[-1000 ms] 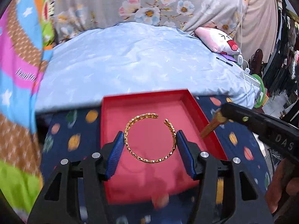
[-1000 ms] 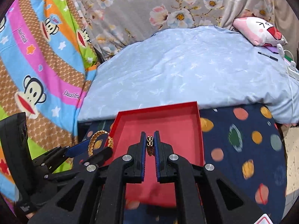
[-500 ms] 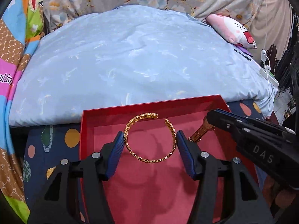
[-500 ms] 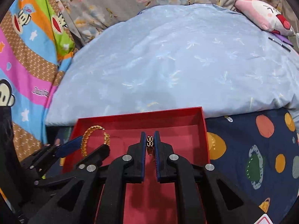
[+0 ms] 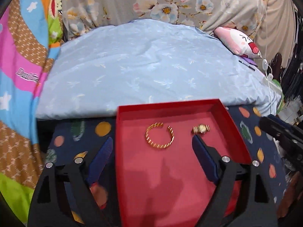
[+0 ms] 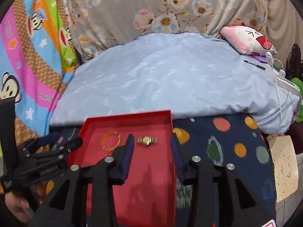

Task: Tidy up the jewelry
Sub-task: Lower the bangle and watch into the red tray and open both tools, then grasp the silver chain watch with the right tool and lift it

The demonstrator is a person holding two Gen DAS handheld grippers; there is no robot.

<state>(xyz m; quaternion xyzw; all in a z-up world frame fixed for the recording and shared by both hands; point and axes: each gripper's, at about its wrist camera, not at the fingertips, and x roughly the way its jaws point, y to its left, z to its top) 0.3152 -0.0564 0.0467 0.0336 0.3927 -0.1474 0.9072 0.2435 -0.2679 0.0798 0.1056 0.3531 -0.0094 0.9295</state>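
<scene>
Half a second ago the left gripper (image 5: pixel 151 141) clamped the gold open bangle (image 5: pixel 159 136) between its blue pads, and the right gripper (image 6: pixel 151 142) pinched the gold wristwatch (image 6: pixel 147 140). Now both pieces lie loose on the floor of the red tray (image 5: pixel 168 107), and both pairs of jaws stand wide apart and hold nothing. Both grippers have also drawn back toward the near side, so more of the tray shows in each view.

In the left wrist view, the left blue pad sits outside the tray's left wall, over the dark polka-dot cloth (image 5: pixel 83 132), while the right pad is over the tray floor just near of the wristwatch (image 5: pixel 201 128). The bangle lies left of centre in the far half of the tray, its gap turned to the far side, apart from the walls. The wristwatch lies to its right with a clear gap between them, nearer the right wall but not touching it.

In the right wrist view, the bangle (image 6: pixel 111 141) sits left of the left pad and the wristwatch lies between the two pads, touching neither. The right pad hangs at the tray's right wall. The near half of the tray floor is bare. Beyond the far wall rises the pale blue quilt (image 6: pixel 170 71).
</scene>
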